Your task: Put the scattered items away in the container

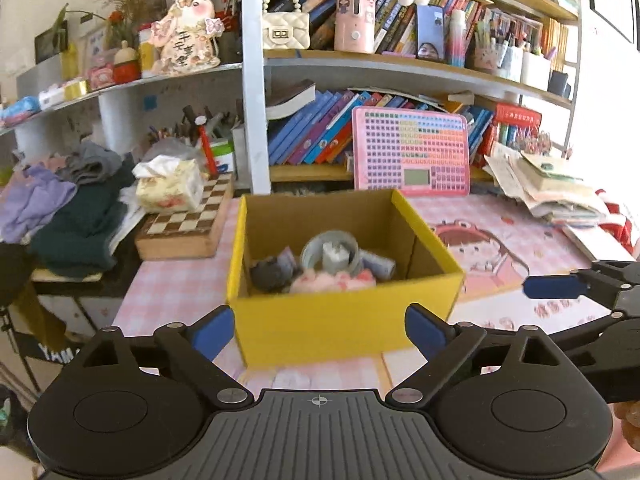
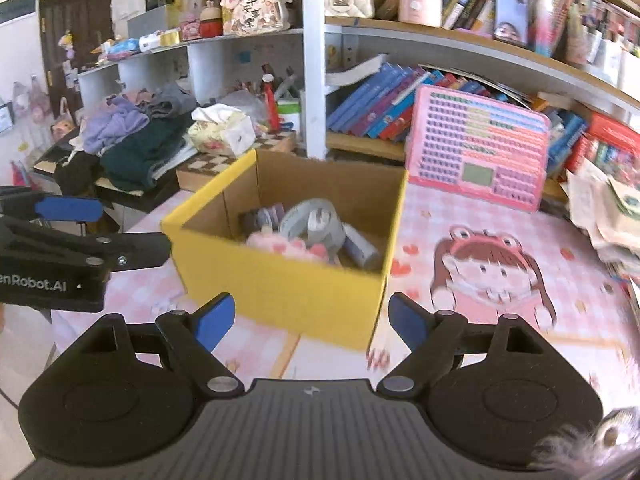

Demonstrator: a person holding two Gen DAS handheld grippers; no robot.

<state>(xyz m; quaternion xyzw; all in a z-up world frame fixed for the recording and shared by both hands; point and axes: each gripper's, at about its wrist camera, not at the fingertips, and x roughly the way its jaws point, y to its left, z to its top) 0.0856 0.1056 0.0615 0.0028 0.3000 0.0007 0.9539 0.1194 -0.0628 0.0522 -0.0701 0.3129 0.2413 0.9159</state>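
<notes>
Two grippers hover short of a yellow cardboard box [image 1: 344, 320] on a pink-checked desk mat [image 2: 500, 216]. Left gripper [image 1: 320, 330]: fingers spread wide, nothing between the pads. Right gripper [image 2: 312, 320]: fingers likewise spread and empty. Both point downward at the box from its near side, a stance that suggests the last drop is done and the hands are clear of the rim.

Box contents: a grey tape roll [image 1: 330, 254], a pink plush item [image 1: 332, 280], a dark rounded object [image 1: 268, 274] and a pale tube [image 1: 378, 264], all lying on the box floor below the rim. No loose small item shows on the visible mat, so the tidying is judged near or at its end.

View differences: the left wrist view faces the box's front wall squarely and catches the right gripper's blue fingertip at its right edge. The right wrist view sees the box corner-on, shows the left gripper's arm at its left edge, and reveals more of the cartoon girl printed on the mat. A pink button-board toy [image 2: 476, 148] leans against the bookshelf behind the box in both.
</notes>
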